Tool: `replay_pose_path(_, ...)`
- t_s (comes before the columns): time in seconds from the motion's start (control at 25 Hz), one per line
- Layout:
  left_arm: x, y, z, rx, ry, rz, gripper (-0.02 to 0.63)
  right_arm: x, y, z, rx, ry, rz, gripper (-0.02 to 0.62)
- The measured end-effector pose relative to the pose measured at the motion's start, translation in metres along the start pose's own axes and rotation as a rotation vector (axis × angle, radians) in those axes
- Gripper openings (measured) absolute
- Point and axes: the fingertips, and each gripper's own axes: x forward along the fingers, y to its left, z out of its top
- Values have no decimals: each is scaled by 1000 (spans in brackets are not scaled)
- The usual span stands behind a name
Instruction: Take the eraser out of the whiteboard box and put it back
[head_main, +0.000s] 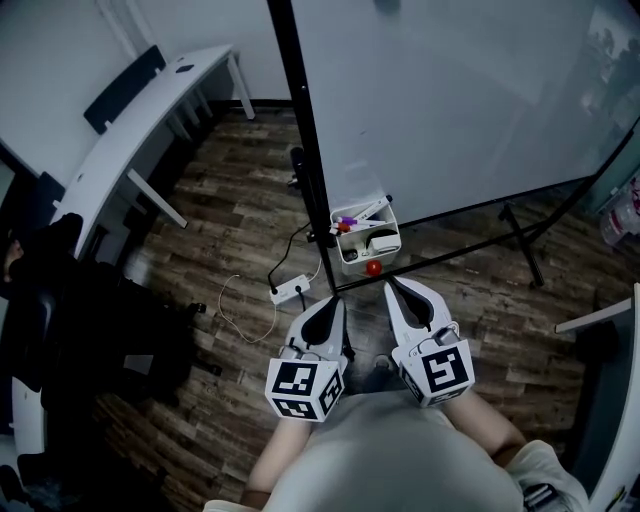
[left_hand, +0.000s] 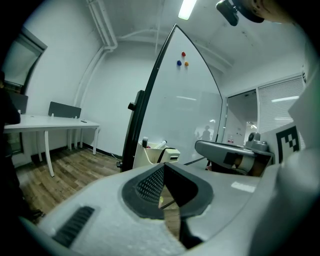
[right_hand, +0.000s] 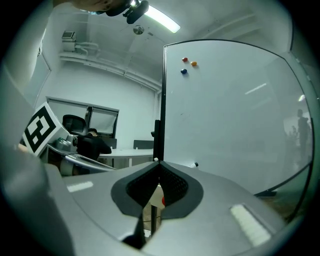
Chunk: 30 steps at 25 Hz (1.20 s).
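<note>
A white box hangs at the lower left corner of the whiteboard, with markers and the white eraser inside it. In the left gripper view the box stands ahead of me, and the eraser sticks out at its right. A small red ball hangs just under the box. My left gripper and right gripper are side by side just short of the box, both shut and holding nothing. The left jaw tips meet, and so do the right ones.
A white power strip with its cable lies on the wood floor left of the grippers. The whiteboard's black stand leg runs across at the right. A long white desk and dark chairs stand at the left. Coloured magnets sit high on the board.
</note>
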Motion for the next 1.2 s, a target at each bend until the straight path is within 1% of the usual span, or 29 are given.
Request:
replay_pose_path(0.2,-15,-4,-4,-2,5,-19,3,-13,17,2,12,13,-2,5)
replay_pose_path(0.48,-33,-13,-8,0,12,-41,3,-31,41,1,15,14,19,5)
replay_pose_path(0.64,-45,-18,-16,2,21,-49,3,-43,49,-1,15,47,-5,5)
replay_pose_path(0.8,-54,-23,-23,-1,24,-56,3,-55,61,-2,10,26,2,5)
replay_pose_path(1.08,-71,-30,-35,1,30,-67,3,-76,72,-16,4,64,-24,5)
replay_pose_path(1.2,-76,-30,-38,3,29,-69,3,-80,77,-16,-7,34,-22,5)
